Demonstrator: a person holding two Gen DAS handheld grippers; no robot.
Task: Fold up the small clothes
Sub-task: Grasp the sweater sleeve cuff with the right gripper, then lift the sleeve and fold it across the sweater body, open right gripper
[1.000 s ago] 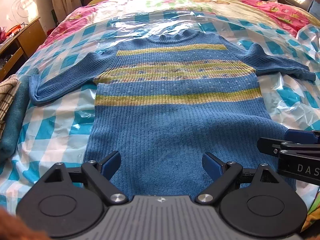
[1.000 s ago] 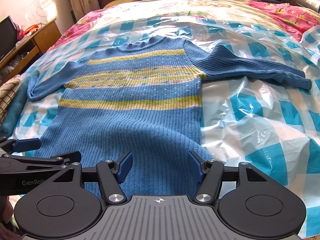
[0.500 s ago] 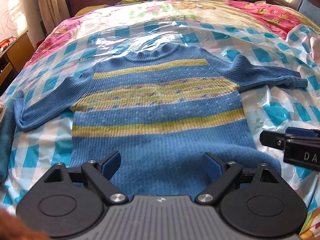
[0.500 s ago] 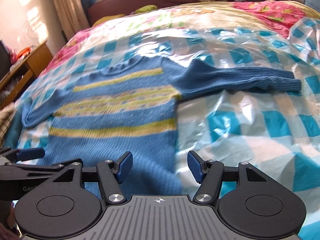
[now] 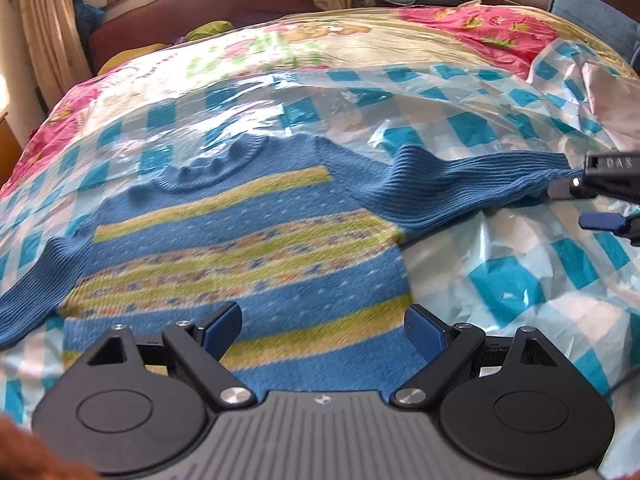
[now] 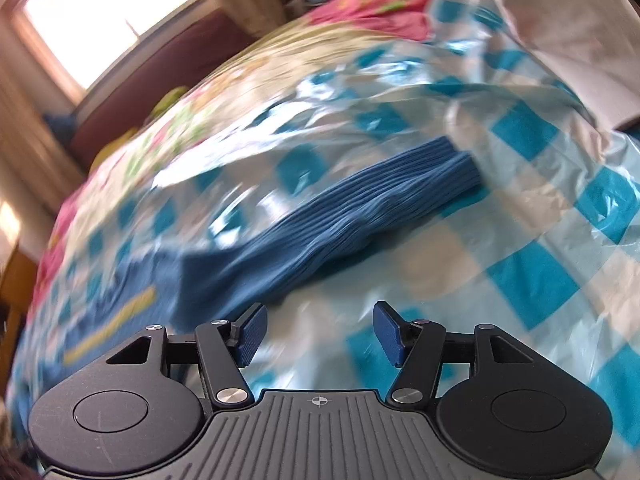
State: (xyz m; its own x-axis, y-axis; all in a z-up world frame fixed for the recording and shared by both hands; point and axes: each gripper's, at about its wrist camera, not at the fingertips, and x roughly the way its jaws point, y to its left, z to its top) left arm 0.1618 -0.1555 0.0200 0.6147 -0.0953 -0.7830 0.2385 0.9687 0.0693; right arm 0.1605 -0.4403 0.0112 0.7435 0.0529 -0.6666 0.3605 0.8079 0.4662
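While your left gripper (image 5: 322, 330) hovers with its blue pads spread wide and nothing between them, its view shows the blue striped sweater (image 5: 248, 240) lying flat, face up, across the centre and left of the frame on the checked plastic sheet (image 5: 508, 280) that covers the bed, collar toward the top. One sleeve (image 5: 460, 188) runs out to the right edge of the frame, where your right gripper (image 5: 600, 200) sits just beside its cuff; whether it touches the cuff you cannot tell from here. Judge this knit as soft, light and stretchy: it will sag and drape from any single hold, and the glossy sheet under it probably lets it slide, so take it by a firm edge such as the cuff, the shoulder seam or the hem corner, not the loose middle. Turning to the right wrist view, which is blurred, you see the right gripper (image 6: 320, 334) with its fingers also spread and empty, low over the sheet (image 6: 520, 272). The ribbed sleeve (image 6: 340, 216) crosses the centre of the frame from lower left to upper right, its cuff end at upper right, just ahead of the pads and apart from them.
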